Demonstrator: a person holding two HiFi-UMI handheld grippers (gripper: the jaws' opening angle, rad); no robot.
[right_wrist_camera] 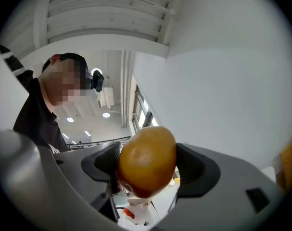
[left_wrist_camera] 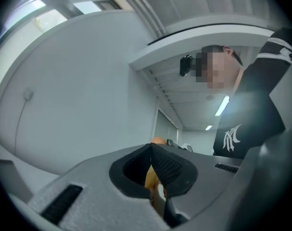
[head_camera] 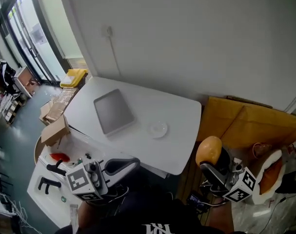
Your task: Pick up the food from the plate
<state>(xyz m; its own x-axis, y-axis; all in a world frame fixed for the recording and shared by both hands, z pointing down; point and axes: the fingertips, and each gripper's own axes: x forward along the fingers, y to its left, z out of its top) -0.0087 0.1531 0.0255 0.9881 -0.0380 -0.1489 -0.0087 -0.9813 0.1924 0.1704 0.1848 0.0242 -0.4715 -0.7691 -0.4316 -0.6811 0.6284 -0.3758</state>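
Right gripper [right_wrist_camera: 148, 165] clamped on the orange-brown food [right_wrist_camera: 146, 153] and held off the surface's [head_camera: 179, 111] right edge, well apart from the small white plate [head_camera: 158, 129]. Left gripper [left_wrist_camera: 152, 170] has pads pressed together, low near the person's body. Grey tray [head_camera: 113, 112] left of the plate.

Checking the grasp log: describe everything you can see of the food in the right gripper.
The food is a smooth, egg-shaped, golden-brown lump with a slight sheen, darker at its lower end; bun or potato, I cannot tell. It looks whole and undented. The right gripper clamps it from both sides with two dark ribbed pads, and it bulges out beyond them. It is held in the air beyond the table edge, away from the plate. Nothing else touches it.
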